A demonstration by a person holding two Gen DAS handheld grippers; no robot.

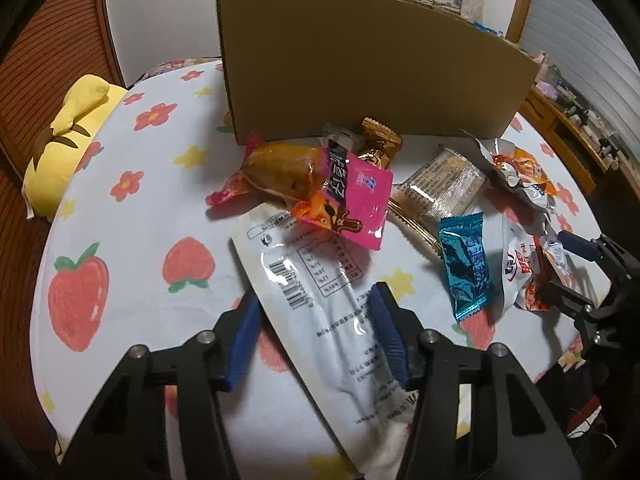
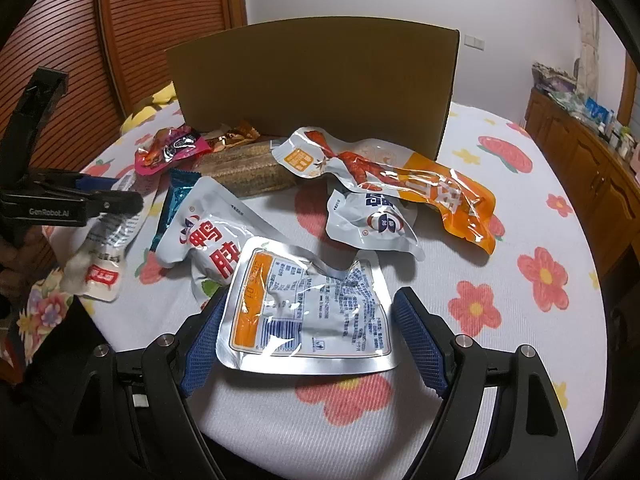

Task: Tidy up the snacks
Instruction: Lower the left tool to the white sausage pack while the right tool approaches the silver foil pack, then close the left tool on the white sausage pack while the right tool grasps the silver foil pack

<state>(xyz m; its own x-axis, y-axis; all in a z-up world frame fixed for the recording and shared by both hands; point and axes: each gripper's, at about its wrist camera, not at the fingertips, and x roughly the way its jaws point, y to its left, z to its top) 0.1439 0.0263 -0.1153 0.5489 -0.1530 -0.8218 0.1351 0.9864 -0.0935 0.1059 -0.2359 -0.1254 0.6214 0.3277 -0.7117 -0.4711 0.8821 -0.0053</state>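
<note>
Snack packets lie scattered on a flower-print cloth in front of a cardboard box (image 1: 372, 64). My left gripper (image 1: 316, 320) is open, its blue pads on either side of a long white packet (image 1: 320, 312) with a barcode. A pink packet (image 1: 348, 200) and an orange one (image 1: 280, 172) lie on the white packet's far end. My right gripper (image 2: 308, 320) is open around a silver and orange pouch (image 2: 308, 312). That gripper also shows in the left wrist view (image 1: 568, 264) at the right. The box also shows in the right wrist view (image 2: 316, 84).
A teal wrapper (image 1: 466, 268), a clear cracker pack (image 1: 440, 188), a brown candy (image 1: 378, 144), a white and red pouch (image 2: 208, 248) and an orange chicken-foot pouch (image 2: 400, 184) lie around. A yellow plush (image 1: 68, 136) sits at the left edge. Wooden cabinets (image 2: 580, 148) stand at the right.
</note>
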